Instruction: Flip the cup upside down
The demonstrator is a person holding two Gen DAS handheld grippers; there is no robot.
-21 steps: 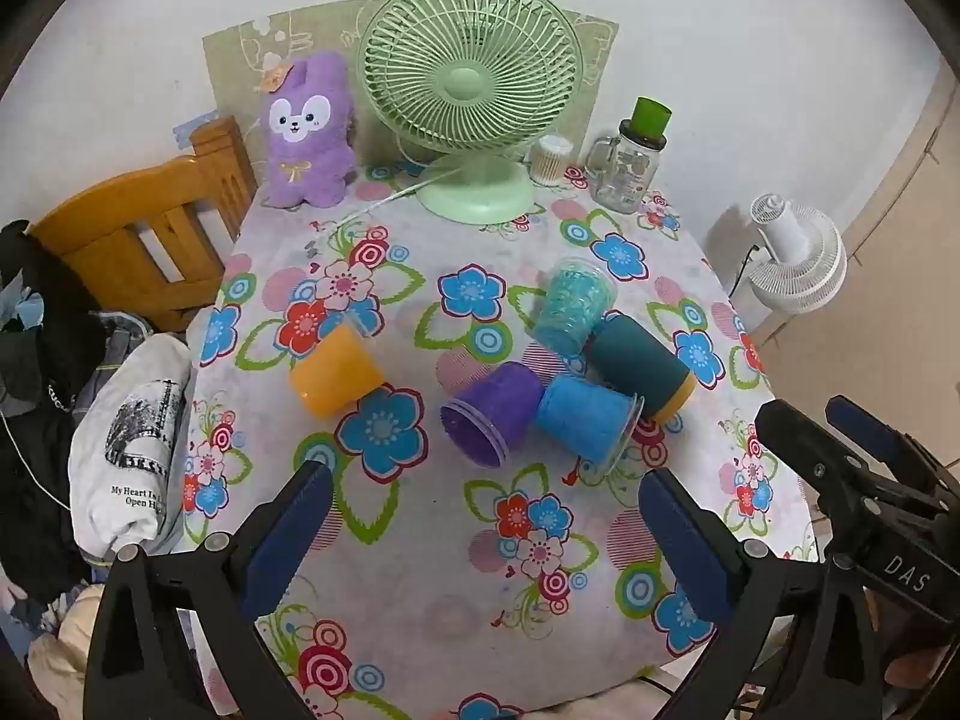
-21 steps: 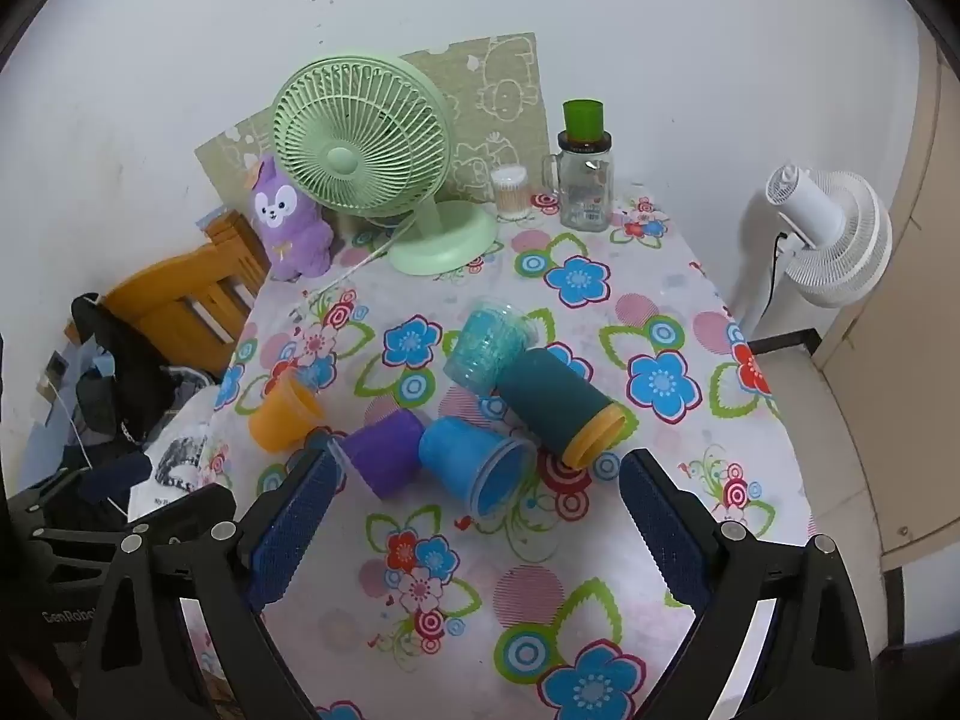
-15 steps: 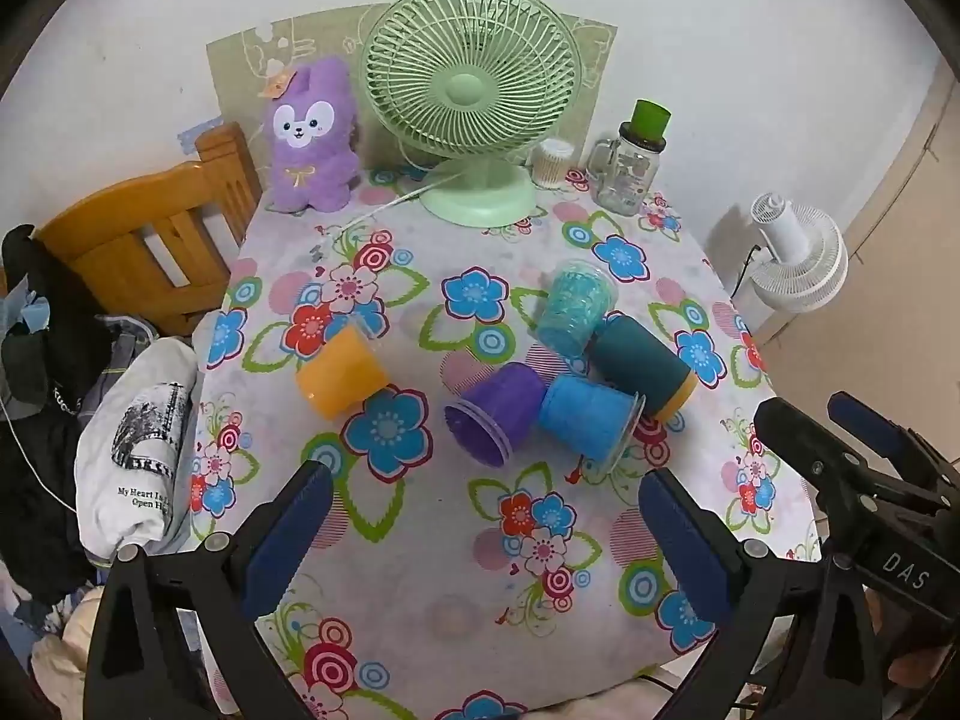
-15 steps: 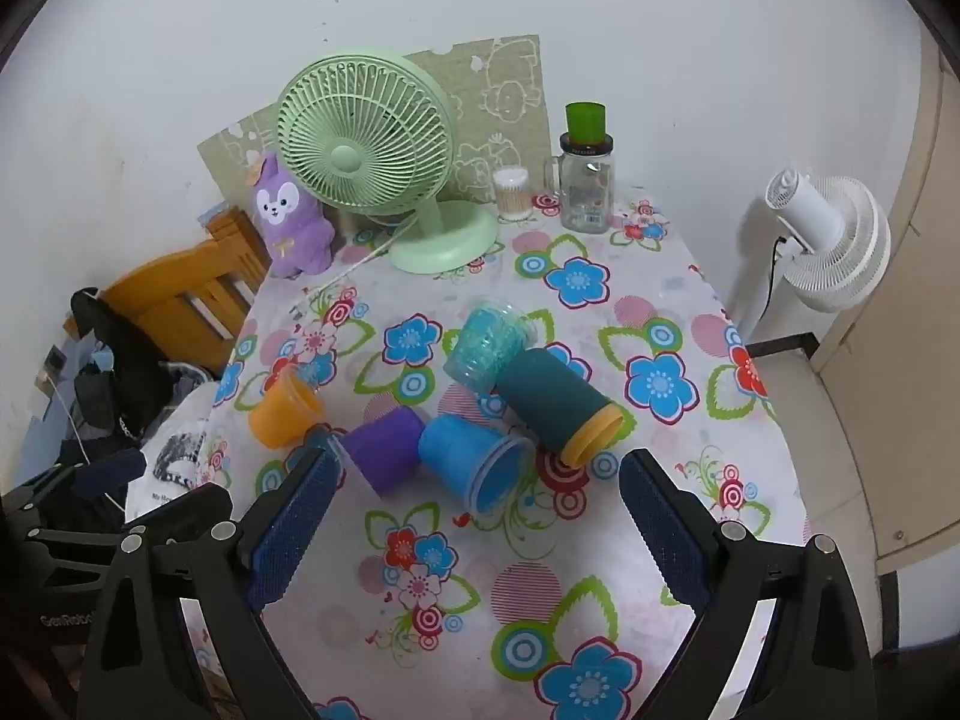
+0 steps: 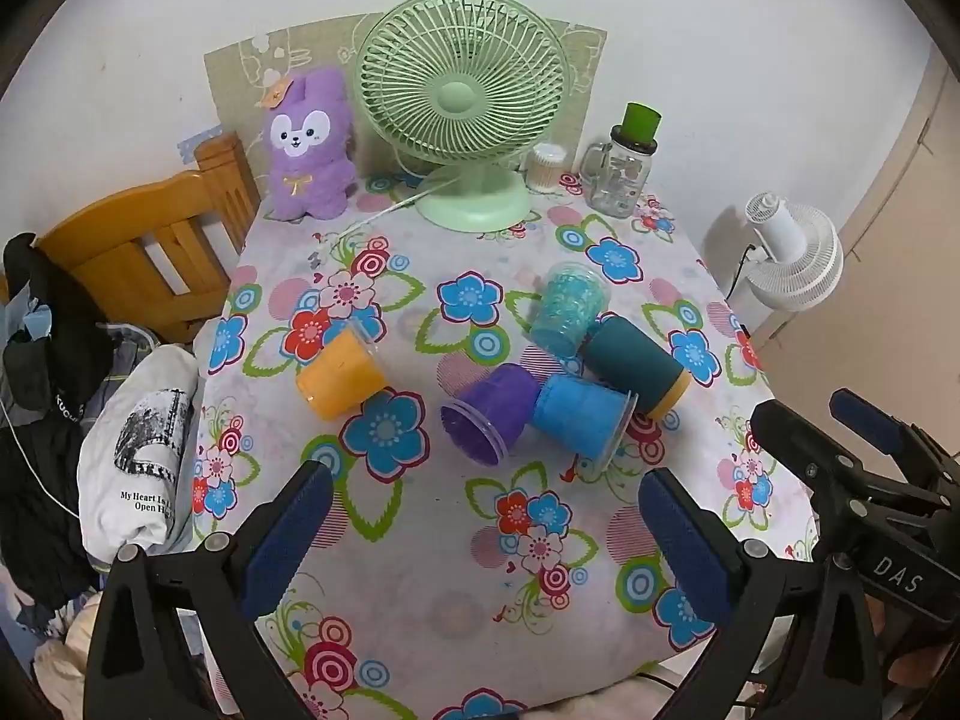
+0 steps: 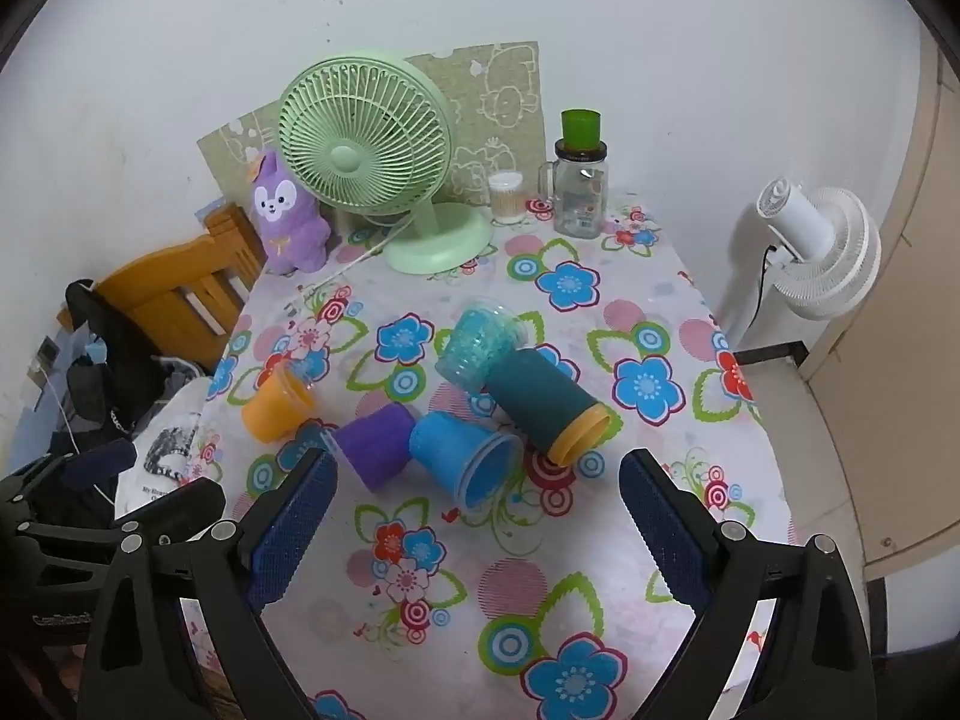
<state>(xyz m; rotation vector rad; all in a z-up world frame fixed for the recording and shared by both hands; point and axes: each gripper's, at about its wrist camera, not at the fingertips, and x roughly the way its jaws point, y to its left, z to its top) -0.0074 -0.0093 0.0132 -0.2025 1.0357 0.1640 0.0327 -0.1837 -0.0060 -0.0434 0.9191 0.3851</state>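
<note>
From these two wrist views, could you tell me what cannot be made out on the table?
- Purple cup: its mouth faces away in the right wrist view, and the left finger pad covers the rim.
- Jar: contents too small to read in either view.
- Table: near edge cut off behind both grippers.

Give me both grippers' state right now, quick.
Left gripper: open, holding nothing, above the table.
Right gripper: open, holding nothing, above the table.

Both cameras sit high above the near edge of the worktop (image 5: 420, 540), looking down and forward toward the far wall. The left view sits further left, the right view further right. Both share the cups (image 5: 576, 414) (image 6: 468, 456) and green fan (image 5: 462, 102) (image 6: 360, 138).
</note>
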